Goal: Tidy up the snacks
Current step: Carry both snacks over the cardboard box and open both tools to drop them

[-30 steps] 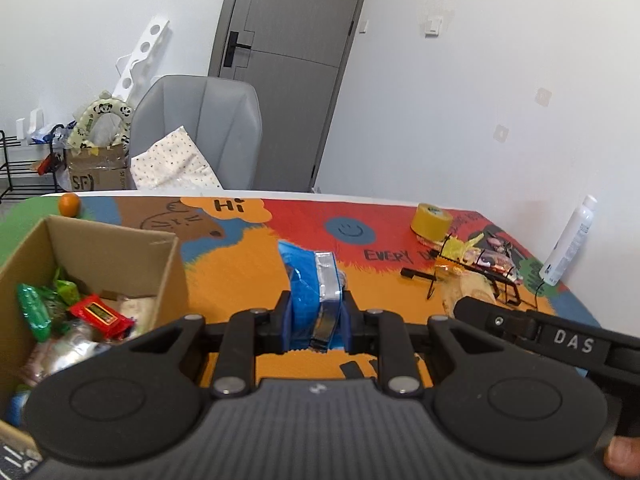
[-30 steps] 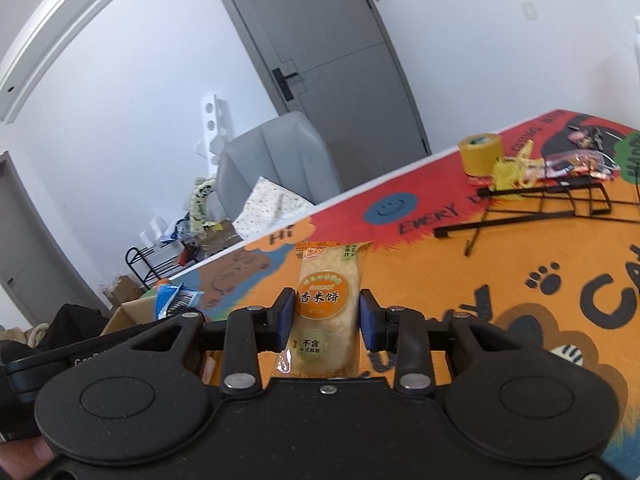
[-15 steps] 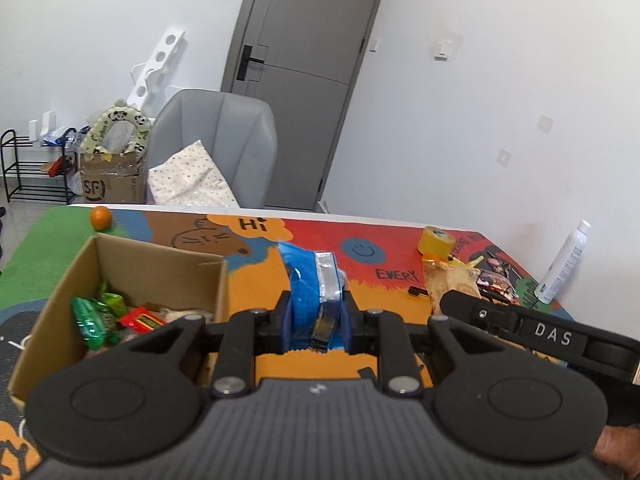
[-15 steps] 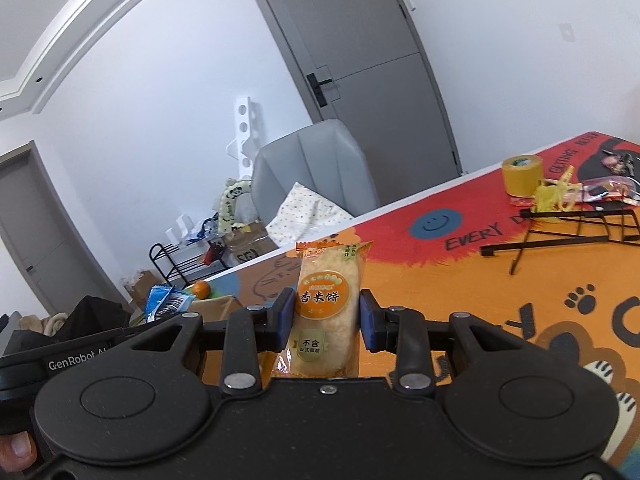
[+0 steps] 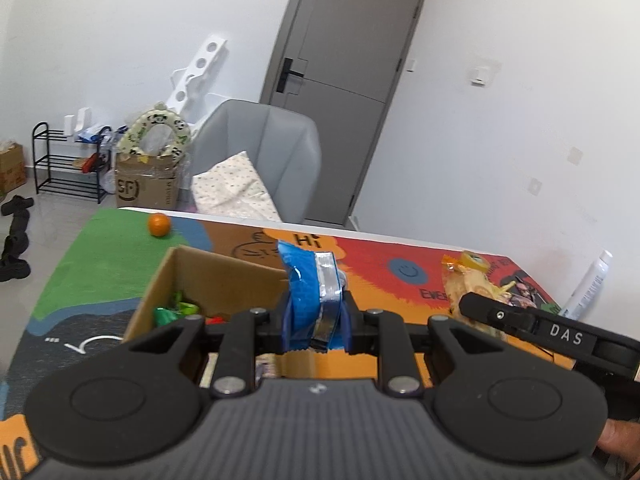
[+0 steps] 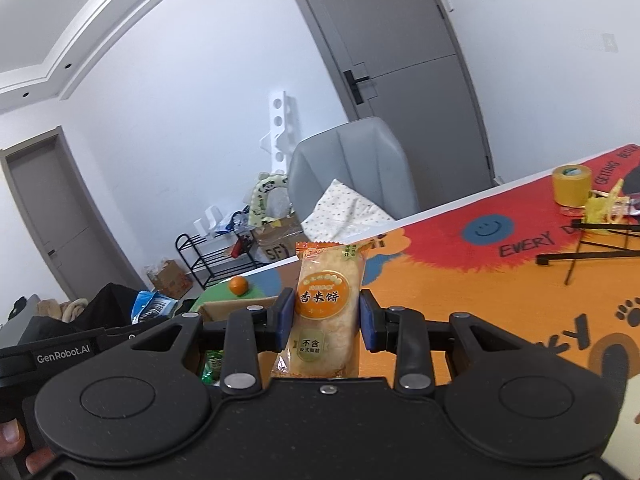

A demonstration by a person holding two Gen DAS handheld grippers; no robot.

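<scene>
Each tool is clamped on a snack, the left tool (image 5: 316, 320) on a blue packet (image 5: 310, 292) and the right tool (image 6: 325, 320) on a rice cracker packet (image 6: 326, 312), both near the cardboard box (image 5: 216, 276), presumably for dropping in.

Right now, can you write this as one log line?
left hand-held gripper: holds blue packet | right hand-held gripper: holds rice cracker | cardboard box: near

Open cardboard box (image 5: 208, 276) near the table's left edge, top free, orange (image 5: 159, 225) beyond at far-left corner, black wire rack (image 6: 592, 248) and tape roll (image 6: 572, 185) crowding the far-right side
</scene>
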